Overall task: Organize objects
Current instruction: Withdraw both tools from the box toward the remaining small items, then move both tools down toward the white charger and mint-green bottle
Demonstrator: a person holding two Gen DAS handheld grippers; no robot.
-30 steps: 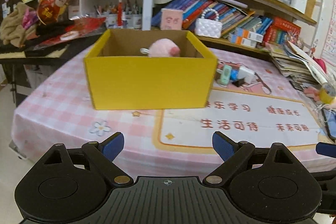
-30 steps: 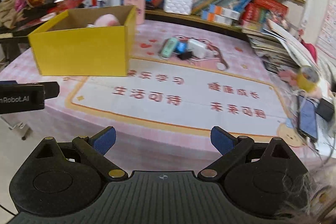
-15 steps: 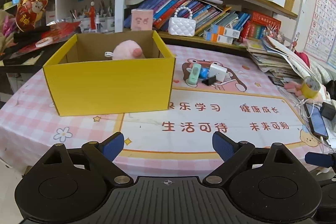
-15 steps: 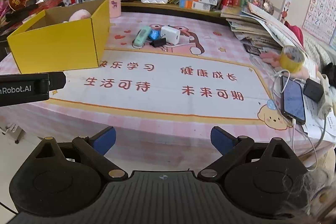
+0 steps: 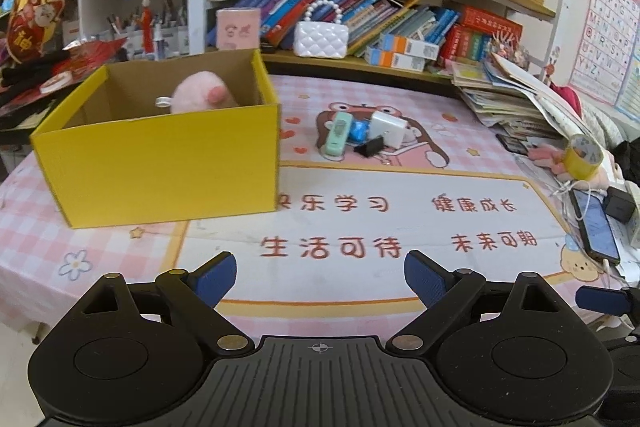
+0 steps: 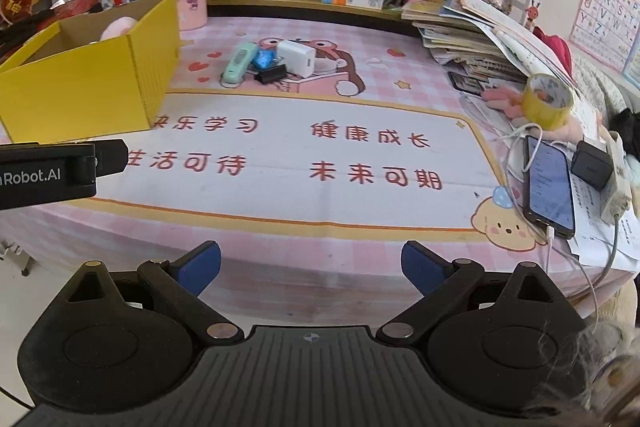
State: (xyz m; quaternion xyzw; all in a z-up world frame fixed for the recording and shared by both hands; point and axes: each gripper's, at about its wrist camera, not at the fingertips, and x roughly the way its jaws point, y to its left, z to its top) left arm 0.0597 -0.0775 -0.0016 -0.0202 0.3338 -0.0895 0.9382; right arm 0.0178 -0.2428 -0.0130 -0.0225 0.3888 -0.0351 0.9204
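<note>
- Left wrist view: your left gripper (image 5: 319,279) is wide and empty, short of the small items (image 5: 362,133) beside the yellow box (image 5: 160,155)
- Right gripper (image 6: 311,267) likewise wide; next, reach the mint stapler (image 6: 239,63)

Your lane across the surface (image 6: 360,211) runs open to the small items (image 6: 266,63); yellow box (image 6: 84,87) walls off the left, phone (image 6: 548,183) the right.
</note>
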